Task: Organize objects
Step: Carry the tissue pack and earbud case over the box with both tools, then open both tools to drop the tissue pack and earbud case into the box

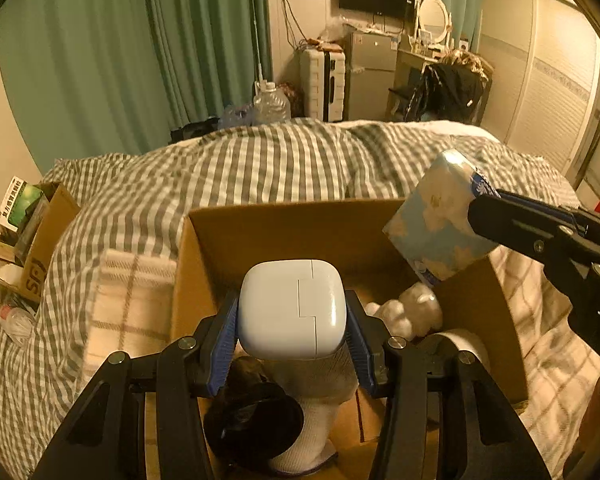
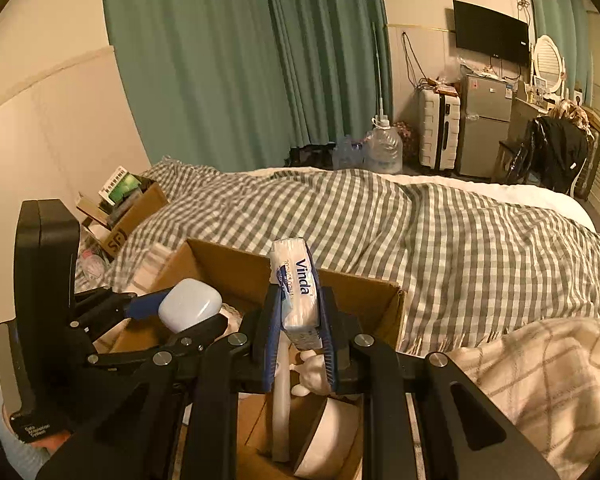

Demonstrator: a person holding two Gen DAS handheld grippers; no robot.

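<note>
Here, left gripper clamped on a smooth white rounded case, pinched by both sides between blue pads, over the open cardboard box. Right gripper clamped on a thin blue-and-white tissue pack, standing upright above the same box on the checked blanket.

Bedroom in warm dim light, green curtains along the far wall, bed with grey-checked duvet, wall-mounted TV, white suitcase beside a small silver fridge, oval mirror on a cluttered desk, pale sliding wardrobe doors
</note>
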